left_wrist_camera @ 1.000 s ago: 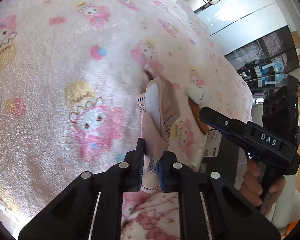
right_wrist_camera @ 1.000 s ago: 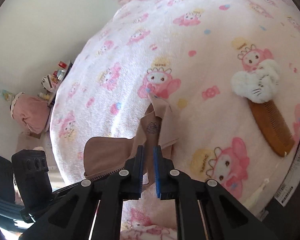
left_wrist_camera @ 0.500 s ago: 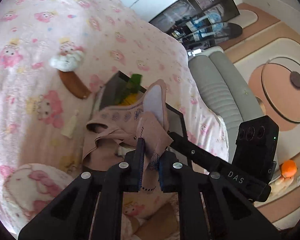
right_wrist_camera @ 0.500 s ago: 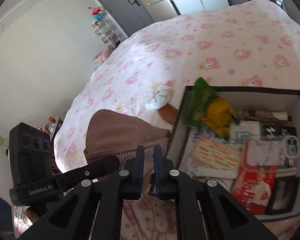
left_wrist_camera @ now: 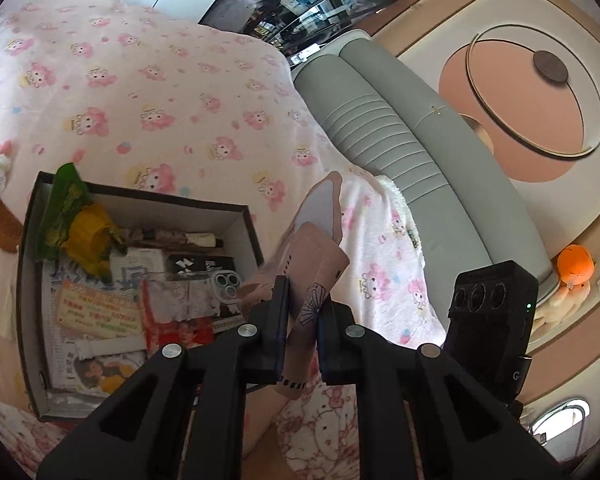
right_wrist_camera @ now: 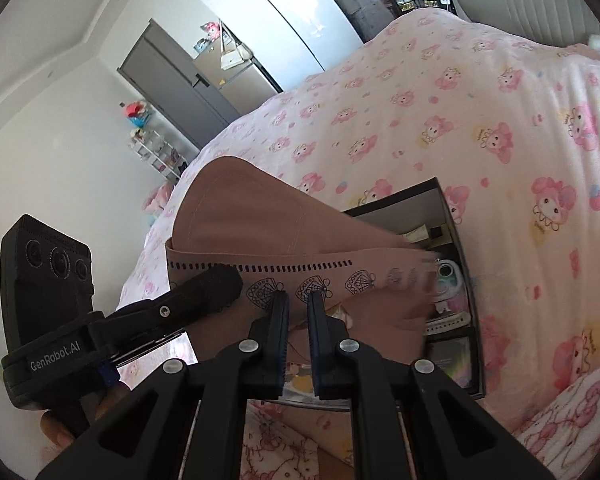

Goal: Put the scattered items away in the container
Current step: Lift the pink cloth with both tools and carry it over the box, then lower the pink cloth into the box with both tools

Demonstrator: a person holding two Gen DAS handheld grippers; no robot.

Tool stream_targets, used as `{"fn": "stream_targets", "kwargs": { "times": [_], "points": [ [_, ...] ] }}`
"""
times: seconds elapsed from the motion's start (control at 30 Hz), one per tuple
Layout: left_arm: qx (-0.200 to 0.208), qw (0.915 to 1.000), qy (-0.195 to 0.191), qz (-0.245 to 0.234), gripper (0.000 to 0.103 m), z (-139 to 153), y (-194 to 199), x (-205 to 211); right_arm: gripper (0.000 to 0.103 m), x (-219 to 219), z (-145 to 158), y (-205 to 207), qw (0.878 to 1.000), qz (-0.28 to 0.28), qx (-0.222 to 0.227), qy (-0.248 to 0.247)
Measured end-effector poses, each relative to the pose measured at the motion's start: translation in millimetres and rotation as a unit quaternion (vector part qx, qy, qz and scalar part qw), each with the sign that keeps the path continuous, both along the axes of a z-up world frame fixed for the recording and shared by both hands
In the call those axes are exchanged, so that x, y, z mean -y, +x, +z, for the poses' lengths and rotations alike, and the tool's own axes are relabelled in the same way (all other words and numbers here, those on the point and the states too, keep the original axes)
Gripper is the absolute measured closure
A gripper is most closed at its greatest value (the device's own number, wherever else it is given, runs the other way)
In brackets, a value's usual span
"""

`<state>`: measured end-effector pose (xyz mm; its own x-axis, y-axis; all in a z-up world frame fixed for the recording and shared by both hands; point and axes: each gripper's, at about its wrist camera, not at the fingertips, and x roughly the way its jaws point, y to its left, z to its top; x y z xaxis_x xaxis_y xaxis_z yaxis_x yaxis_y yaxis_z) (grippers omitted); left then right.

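Both tools held one pink cloth (right_wrist_camera: pixel 260 216) at once, and that shared grip explains how it hung. The left tool (left_wrist_camera: pixel 302 312) had its jaws closed narrow on one part of the hem, the printed border pinched between the pads. The right tool (right_wrist_camera: pixel 298 312) was clamped fully on another part of the same hem, just below the row of crown prints. Pinched at two spots, the cloth stayed partly spread instead of bunching into a lump, which I judge would let it be lowered flat.

The cloth was in the air over the near end of the box (left_wrist_camera: pixel 140 196), not yet inside it. In the right wrist view it draped across most of the box opening and hid much of what lay within. The box sat on the bed (left_wrist_camera: pixel 160 92), on a pink cartoon-print blanket, and was already crowded: a green packet (left_wrist_camera: pixel 62 200), a yellow item, a phone case (left_wrist_camera: pixel 226 282), cards and printed paper. With so little bare floor left, the cloth would probably have to go on top.

A comb (left_wrist_camera: pixel 0 230) with a white plush head lay on the bed just outside the box's far corner, not yet tidied away.
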<state>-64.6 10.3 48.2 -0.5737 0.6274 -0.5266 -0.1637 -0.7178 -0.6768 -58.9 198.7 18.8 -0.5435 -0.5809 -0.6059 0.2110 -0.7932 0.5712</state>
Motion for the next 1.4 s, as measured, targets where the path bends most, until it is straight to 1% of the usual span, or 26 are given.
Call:
{"fn": "stream_targets", "kwargs": {
  "times": [0.07,0.13,0.17,0.23,0.3,0.4,0.47,0.53,0.57,0.6,0.63,0.7,0.77,0.83,0.87,0.9,0.93,0.97,1.0,1.1,1.2,1.27,1.3,1.4],
  "points": [
    [0.002,0.9999,-0.002,0.013,0.092,-1,-3,2,0.095,-10,-2,-4,1.0,-0.009,0.004,-0.008],
    [0.014,0.9993,-0.012,0.034,0.092,-12,-3,9,0.095,-14,-10,-8,1.0,-0.015,0.016,-0.007],
    [0.028,0.9984,-0.018,0.046,0.092,-23,-2,17,0.095,-14,-16,-10,1.0,-0.017,0.024,-0.006],
    [0.066,0.9957,-0.017,0.062,0.092,-52,-1,31,0.095,-13,-30,-14,0.999,-0.02,0.041,-0.001],
    [0.109,0.9905,-0.023,0.08,0.092,-83,1,46,0.095,-10,-45,-19,0.998,-0.018,0.064,0.008],
    [0.15,0.9852,-0.03,0.079,0.092,-115,2,56,0.095,-11,-65,-24,0.995,-0.026,0.092,0.018],
    [0.161,0.984,-0.028,0.071,0.086,-127,0,56,0.095,-16,-71,-27,0.994,-0.041,0.102,0.023],
    [0.162,0.9844,-0.031,0.061,0.068,-133,-5,50,0.095,-18,-74,-29,0.992,-0.053,0.104,0.044],
    [0.166,0.9839,-0.034,0.057,0.062,-137,-9,46,0.095,-18,-76,-31,0.991,-0.057,0.106,0.055],
    [0.171,0.9832,-0.036,0.054,0.054,-141,-12,41,0.095,-18,-78,-32,0.99,-0.058,0.11,0.063],
    [0.178,0.9821,-0.038,0.05,0.05,-146,-17,37,0.095,-17,-83,-33,0.99,-0.057,0.114,0.063],
    [0.198,0.9782,-0.047,0.044,0.049,-156,-25,27,0.094,-15,-92,-34,0.988,-0.052,0.13,0.061],
    [0.206,0.9762,-0.057,0.037,0.049,-162,-32,18,0.094,-13,-101,-35,0.986,-0.051,0.141,0.067],
    [0.208,0.9742,-0.077,0.04,0.056,-165,-37,11,0.094,-13,-106,-35,0.985,-0.05,0.147,0.07],
    [0.205,0.9726,-0.099,0.048,0.064,-165,-37,9,0.094,-14,-109,-35,0.985,-0.051,0.15,0.068],
    [0.203,0.9696,-0.126,0.055,0.081,-163,-37,8,0.094,-15,-109,-35,0.985,-0.052,0.152,0.067],
    [0.2,0.9715,-0.116,0.053,0.102,-160,-35,11,0.094,-15,-109,-35,0.985,-0.054,0.153,0.067],
    [0.2,0.9737,-0.097,0.051,0.103,-157,-32,15,0.094,-17,-109,-35,0.984,-0.056,0.152,0.067],
    [0.195,0.9757,-0.085,0.055,0.103,-153,-28,19,0.094,-17,-108,-35,0.985,-0.056,0.15,0.067],
    [0.172,0.9765,-0.104,0.079,0.103,-136,-10,32,0.094,-17,-105,-35,0.985,-0.056,0.147,0.065],
    [0.163,0.9772,-0.093,0.1,0.103,-125,7,51,0.094,-13,-104,-36,0.986,-0.049,0.146,0.063],
    [0.155,0.9769,-0.094,0.113,0.103,-119,16,64,0.094,-10,-104,-36,0.986,-0.045,0.145,0.064],
    [0.156,0.9758,-0.104,0.113,0.103,-118,19,69,0.094,-8,-104,-36,0.986,-0.042,0.145,0.064],
    [0.184,0.9618,-0.148,0.138,0.102,-118,19,80,0.094,-2,-106,-36,0.986,-0.035,0.149,0.065]
  ]
}}
